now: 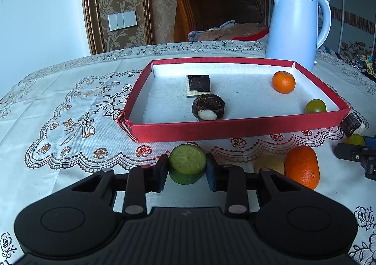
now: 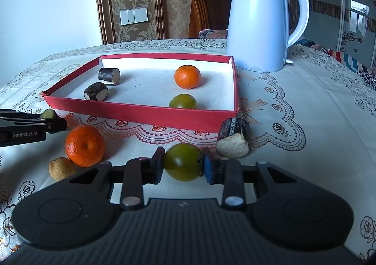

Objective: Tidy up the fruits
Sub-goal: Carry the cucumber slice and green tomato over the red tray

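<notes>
My left gripper (image 1: 187, 166) is shut on a green cucumber chunk (image 1: 188, 162) that sits on the tablecloth just in front of the red tray (image 1: 235, 129). My right gripper (image 2: 183, 164) is shut on a green tomato (image 2: 182, 161), also on the cloth before the tray (image 2: 141, 113). Inside the tray lie two dark sugarcane pieces (image 1: 208, 107), an orange mandarin (image 1: 283, 82) and another green tomato (image 1: 315, 106). Outside it rest a mandarin (image 2: 85, 146), a small brown longan (image 2: 61, 168) and a sugarcane piece (image 2: 233, 136).
A pale blue electric kettle (image 2: 258, 22) stands behind the tray's far right corner. A lace-patterned white cloth (image 1: 58, 105) covers the table. The left gripper (image 2: 50, 124) shows at the left edge of the right wrist view. A wooden chair back (image 1: 211, 8) stands beyond the table.
</notes>
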`<act>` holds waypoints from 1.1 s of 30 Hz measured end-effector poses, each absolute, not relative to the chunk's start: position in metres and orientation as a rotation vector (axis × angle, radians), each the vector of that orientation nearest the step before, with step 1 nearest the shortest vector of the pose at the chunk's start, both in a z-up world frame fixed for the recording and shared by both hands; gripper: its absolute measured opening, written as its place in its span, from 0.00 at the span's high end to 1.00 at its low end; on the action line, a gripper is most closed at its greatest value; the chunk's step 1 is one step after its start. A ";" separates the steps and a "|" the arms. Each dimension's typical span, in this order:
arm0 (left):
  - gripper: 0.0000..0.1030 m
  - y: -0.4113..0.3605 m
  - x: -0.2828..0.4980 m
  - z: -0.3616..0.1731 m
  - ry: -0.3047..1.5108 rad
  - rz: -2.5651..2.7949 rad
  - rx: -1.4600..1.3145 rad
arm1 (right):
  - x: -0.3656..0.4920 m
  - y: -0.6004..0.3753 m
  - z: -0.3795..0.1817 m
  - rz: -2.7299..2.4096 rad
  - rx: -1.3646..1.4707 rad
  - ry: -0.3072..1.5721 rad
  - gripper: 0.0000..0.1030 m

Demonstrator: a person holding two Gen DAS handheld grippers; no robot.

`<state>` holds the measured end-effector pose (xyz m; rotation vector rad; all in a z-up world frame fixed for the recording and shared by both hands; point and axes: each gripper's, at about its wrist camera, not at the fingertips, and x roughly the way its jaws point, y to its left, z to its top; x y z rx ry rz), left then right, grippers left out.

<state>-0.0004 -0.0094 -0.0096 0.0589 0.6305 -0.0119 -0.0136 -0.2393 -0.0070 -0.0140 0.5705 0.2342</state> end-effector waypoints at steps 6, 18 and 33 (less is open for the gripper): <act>0.69 -0.012 -0.005 -0.007 0.601 -0.021 0.064 | -0.016 -0.245 -0.005 0.225 0.018 0.549 0.69; 0.69 -0.011 -0.017 0.005 0.496 -0.033 0.048 | -0.017 -0.249 -0.005 0.227 0.046 0.539 0.69; 0.69 -0.014 0.005 0.013 0.480 0.010 0.019 | -0.007 -0.238 0.009 0.223 0.025 0.496 0.69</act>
